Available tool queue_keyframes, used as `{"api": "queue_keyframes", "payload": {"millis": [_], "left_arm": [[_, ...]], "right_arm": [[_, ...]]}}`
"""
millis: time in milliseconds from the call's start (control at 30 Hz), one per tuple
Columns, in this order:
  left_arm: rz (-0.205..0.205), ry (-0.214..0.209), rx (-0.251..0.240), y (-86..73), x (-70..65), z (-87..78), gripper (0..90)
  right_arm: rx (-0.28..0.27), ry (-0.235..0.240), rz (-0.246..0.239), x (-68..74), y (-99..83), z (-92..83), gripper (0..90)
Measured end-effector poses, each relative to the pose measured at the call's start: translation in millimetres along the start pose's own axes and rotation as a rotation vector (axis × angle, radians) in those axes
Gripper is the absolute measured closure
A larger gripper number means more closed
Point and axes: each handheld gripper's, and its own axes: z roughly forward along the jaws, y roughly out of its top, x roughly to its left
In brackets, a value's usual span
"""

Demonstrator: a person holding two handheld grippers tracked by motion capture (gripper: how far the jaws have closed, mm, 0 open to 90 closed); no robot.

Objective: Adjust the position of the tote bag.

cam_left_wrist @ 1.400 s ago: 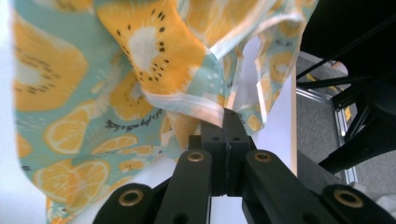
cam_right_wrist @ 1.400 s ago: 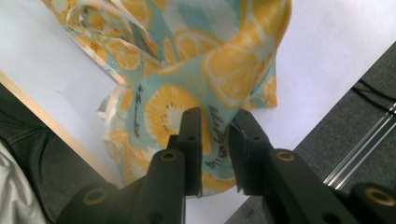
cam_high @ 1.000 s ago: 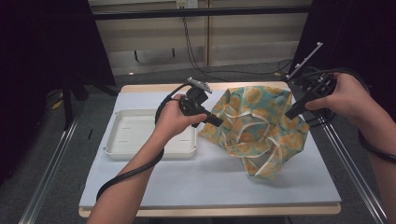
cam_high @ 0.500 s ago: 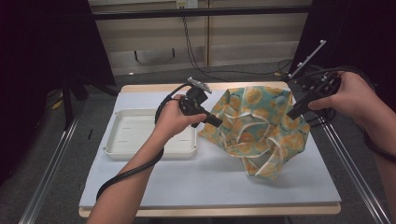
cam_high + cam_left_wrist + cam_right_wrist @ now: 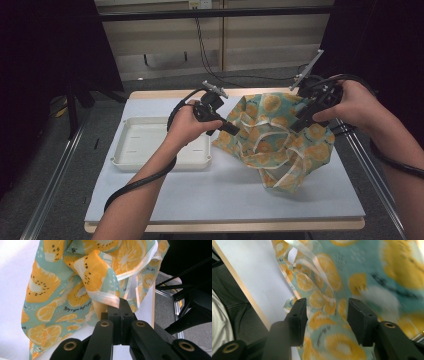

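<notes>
A crumpled teal cloth (image 5: 280, 140) printed with orange slices lies on the right half of the white table top (image 5: 225, 200). My left gripper (image 5: 234, 130) is at the cloth's left edge, its jaws shut on the white hem (image 5: 110, 298). The cloth (image 5: 75, 277) hangs in folds from that grip. My right gripper (image 5: 298, 125) points down at the cloth's upper right part. Its jaws have just been opening and stand apart over the cloth (image 5: 362, 270), with the fabric behind the gap between the right gripper's (image 5: 327, 312) pads and not pressed.
A shallow white tray (image 5: 125, 160) sits on the left of the table, beside my left forearm. The table's wooden right edge (image 5: 249, 300) runs close to the cloth. Cables trail from both grippers, and dark frames stand behind the table.
My right hand has shifted a little to the left and down onto the cloth. The left hand and the pinched hem have stayed where they were.
</notes>
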Motion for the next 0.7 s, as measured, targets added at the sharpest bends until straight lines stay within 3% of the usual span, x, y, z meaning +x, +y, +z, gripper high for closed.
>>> {"api": "queue_keyframes", "payload": {"millis": [200, 467, 633, 700], "left_arm": [[-0.002, -0.010, -0.012, -2.4, 4.2, -2.1, 90.0], [-0.017, -0.007, -0.028, -1.9, 5.0, -3.4, 90.0], [-0.010, -0.006, -0.015, -1.0, 4.8, -3.3, 90.0], [-0.010, -0.010, -0.019, -0.9, 4.6, -3.0, 90.0]], "right_arm": [[0.033, 0.026, -0.049, -3.9, -0.8, 27.7, 44.4], [0.074, 0.012, -0.075, -8.9, -18.5, 40.5, 45.3], [0.106, -0.002, -0.089, -11.0, -26.3, 42.6, 52.1], [0.130, -0.008, -0.109, -11.3, -28.8, 42.8, 60.6]]}}
